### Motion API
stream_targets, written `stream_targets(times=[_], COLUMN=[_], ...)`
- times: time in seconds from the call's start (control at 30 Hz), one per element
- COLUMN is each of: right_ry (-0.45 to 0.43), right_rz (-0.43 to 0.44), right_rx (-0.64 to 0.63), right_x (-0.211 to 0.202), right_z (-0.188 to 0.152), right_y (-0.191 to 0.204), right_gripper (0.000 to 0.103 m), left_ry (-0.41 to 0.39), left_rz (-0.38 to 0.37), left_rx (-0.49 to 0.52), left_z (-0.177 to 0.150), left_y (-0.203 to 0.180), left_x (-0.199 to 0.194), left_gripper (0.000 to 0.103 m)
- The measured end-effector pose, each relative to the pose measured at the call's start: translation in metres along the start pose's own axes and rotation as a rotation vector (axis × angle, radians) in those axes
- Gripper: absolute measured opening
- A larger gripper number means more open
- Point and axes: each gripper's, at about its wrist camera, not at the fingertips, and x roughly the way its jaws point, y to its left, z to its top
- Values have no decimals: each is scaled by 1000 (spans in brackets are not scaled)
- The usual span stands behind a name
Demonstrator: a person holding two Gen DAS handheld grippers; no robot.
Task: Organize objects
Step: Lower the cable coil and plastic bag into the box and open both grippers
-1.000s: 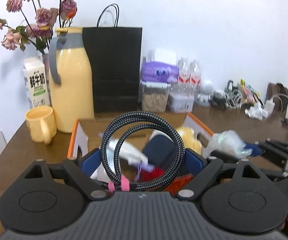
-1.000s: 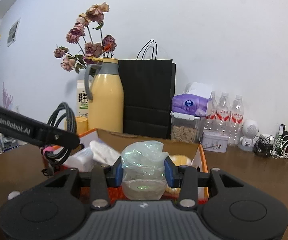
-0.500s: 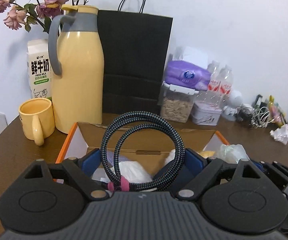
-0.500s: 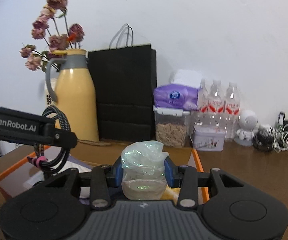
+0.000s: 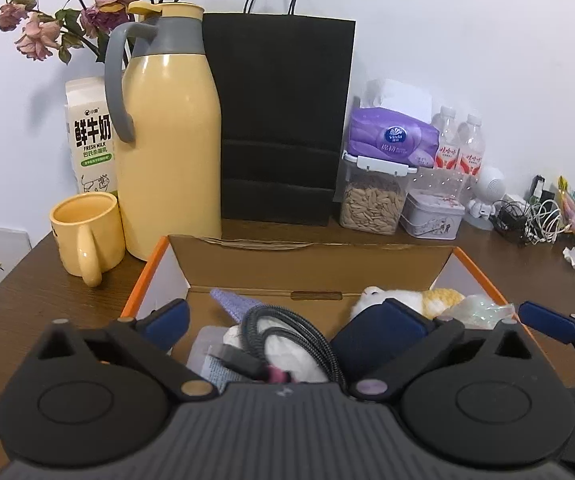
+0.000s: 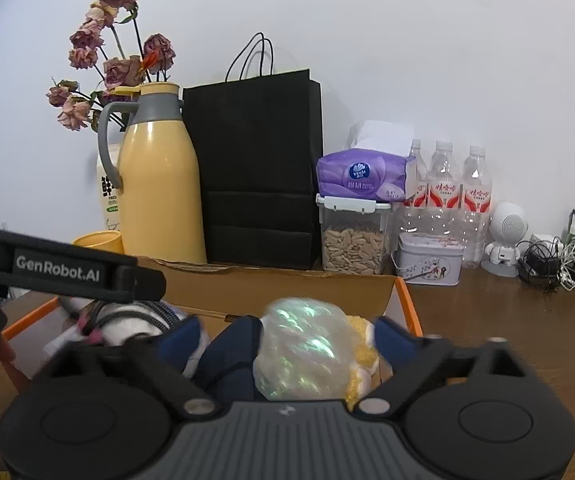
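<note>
An orange-edged cardboard box (image 5: pixel 307 248) stands open on the brown table, right under both grippers. My left gripper (image 5: pixel 285 316) has its jaws opening wide. The braided black cable coil (image 5: pixel 287 332) lies loose in the box between its blue pads, touching neither. My right gripper (image 6: pixel 289 340) is opening too. The iridescent plastic bag (image 6: pixel 307 352) rests in the box between its fingers, free of both pads. A yellow and white plush (image 5: pixel 407 296) and a dark blue item (image 5: pixel 375 344) also lie inside. In the right wrist view the left gripper's side bar (image 6: pixel 55 268) crosses the left edge.
Behind the box stand a yellow thermos jug (image 5: pixel 167 140), a yellow mug (image 5: pixel 87 232), a milk carton (image 5: pixel 91 136) and a black paper bag (image 5: pixel 283 120). To the right are a seed jar (image 6: pixel 351 240), a tin (image 6: pixel 427 260), water bottles (image 6: pixel 447 184) and tangled cables (image 6: pixel 559 260).
Both grippers moved forward and down over the box, then opened. The cable coil dropped out of the left jaws into the box. The plastic bag left the right pads and settled inside.
</note>
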Motion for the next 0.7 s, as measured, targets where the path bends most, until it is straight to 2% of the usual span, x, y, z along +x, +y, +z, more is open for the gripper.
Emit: stream_targets(times=[0.07, 0.43, 0.7], right_ry=[-5, -12, -30], right_rz=[-5, -16, -32], right_rx=[-2, 5, 9], right_x=[-2, -8, -22], right_z=[0, 3, 7], right_y=[1, 0, 0], right_gripper=[103, 103, 103], left_ry=[3, -10, -66], left_rz=[4, -15, -42], left_rx=[-4, -3, -11], left_z=[0, 0, 8], left_y=[0, -2, -1], left_x=[0, -6, -32], left_gripper=[103, 103, 103])
